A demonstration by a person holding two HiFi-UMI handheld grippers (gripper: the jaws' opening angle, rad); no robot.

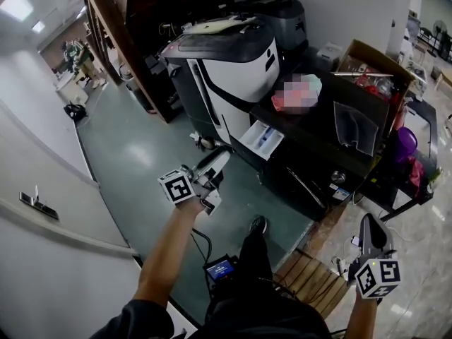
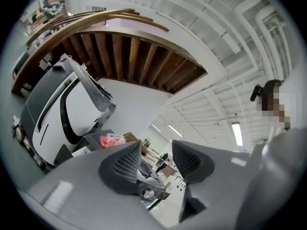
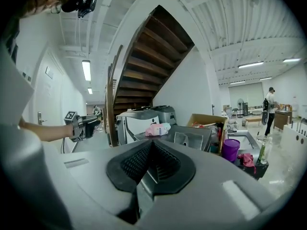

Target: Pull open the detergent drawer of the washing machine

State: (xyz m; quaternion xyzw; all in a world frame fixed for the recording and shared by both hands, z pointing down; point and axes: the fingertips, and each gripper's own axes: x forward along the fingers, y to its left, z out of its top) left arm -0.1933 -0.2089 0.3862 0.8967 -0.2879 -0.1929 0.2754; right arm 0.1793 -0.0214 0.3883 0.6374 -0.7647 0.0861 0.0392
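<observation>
Green painted floor (image 1: pixel 134 147) and white walls fill a workshop-like room, with a dark wooden staircase (image 1: pixel 113 20) rising at the back. A dark front-loading washing machine (image 1: pixel 296 175) stands near the middle of the head view, beside a taller white-and-black appliance (image 1: pixel 233 69).

The detergent drawer (image 1: pixel 261 138) sits at the washing machine's upper front corner, on the side nearest the white-and-black appliance. It is pulled out, and its white tray with a blue insert shows. A pink packet (image 3: pixel 157 128) lies on top of the washing machine. An open cardboard box (image 1: pixel 374 58) stands just behind the machine, and a purple container (image 1: pixel 406 143) sits beyond its far end.

The left gripper (image 1: pixel 217 161), held on an outstretched bare arm, is in front of the washing machine. It points toward the drawer, near it but not touching. Its jaws stand moderately apart with nothing between them.

The right gripper (image 1: pixel 370 224) is held low, in front of the washing machine's other end and well apart from the drawer. Its jaws are pressed together and empty. A slatted wooden pallet (image 1: pixel 311 277) lies on the floor before the washing machine, next to the person's dark shoe (image 1: pixel 258 224).
</observation>
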